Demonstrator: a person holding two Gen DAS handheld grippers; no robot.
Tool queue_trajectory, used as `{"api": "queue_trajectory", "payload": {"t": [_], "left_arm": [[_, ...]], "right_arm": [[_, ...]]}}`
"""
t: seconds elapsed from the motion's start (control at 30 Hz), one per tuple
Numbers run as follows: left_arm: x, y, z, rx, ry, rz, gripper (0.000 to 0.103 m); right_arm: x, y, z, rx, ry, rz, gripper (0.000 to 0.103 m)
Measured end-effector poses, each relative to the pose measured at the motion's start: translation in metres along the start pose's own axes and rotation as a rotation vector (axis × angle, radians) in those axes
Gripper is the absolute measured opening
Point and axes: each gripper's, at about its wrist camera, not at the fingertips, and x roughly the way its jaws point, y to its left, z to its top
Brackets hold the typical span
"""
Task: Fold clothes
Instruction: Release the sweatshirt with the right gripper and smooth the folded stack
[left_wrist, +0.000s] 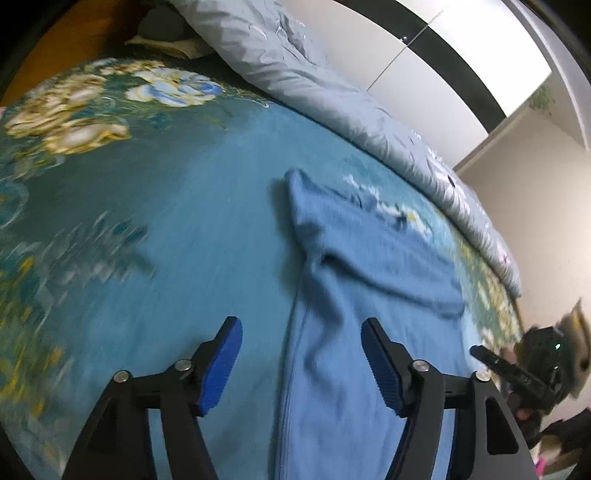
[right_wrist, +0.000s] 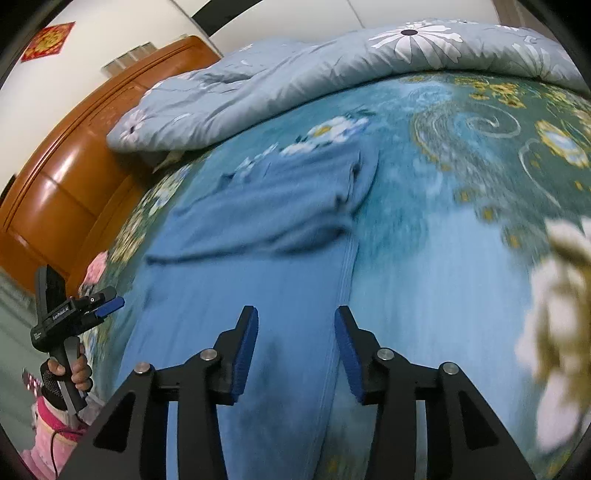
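Note:
A light blue knit garment (left_wrist: 354, 295) lies spread on the bed, with one sleeve folded across its body; it also shows in the right wrist view (right_wrist: 258, 258). My left gripper (left_wrist: 301, 328) is open and empty, hovering over the garment's left edge near its hem. My right gripper (right_wrist: 295, 317) is open and empty, hovering over the garment's right edge. The left gripper also shows in the right wrist view (right_wrist: 107, 306) at the far left, held by a hand. The right gripper's body shows at the right edge of the left wrist view (left_wrist: 517, 369). Both views are motion-blurred.
The bed has a teal floral sheet (left_wrist: 147, 221). A rumpled grey-blue duvet (right_wrist: 332, 74) is piled along the far side. A brown wooden headboard (right_wrist: 66, 184) stands to the left in the right wrist view. White wardrobe doors (left_wrist: 443, 74) are behind the bed.

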Motion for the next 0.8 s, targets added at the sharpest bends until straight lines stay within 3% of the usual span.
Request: {"api": "queue_trajectory", "payload": {"t": [0.1,0.2,0.43,0.6,0.8], "left_arm": [[-0.02,0.002,-0.027,0.007,-0.011,0.04,0.083],[-0.028,0.001,-0.053,0.024,-0.001,0.057,0.084],[-0.026,0.01,-0.085,-0.009,0.063,0.053,0.084],[-0.026,0.004,-0.094,0.004,0.069,0.05,0.088],[-0.029,0.003,-0.106,-0.001,0.071,-0.02,0.099]], "right_arm": [[-0.012,-0.001,-0.025,0.024,0.006,0.009,0.055],[-0.022,-0.003,-0.045,0.051,0.008,0.011,0.058],[-0.044,-0.002,-0.081,0.104,-0.022,0.033,0.081],[-0.059,-0.002,-0.1,0.116,-0.043,0.044,0.082],[-0.069,-0.008,-0.123,0.131,-0.047,0.112,0.083]]}}
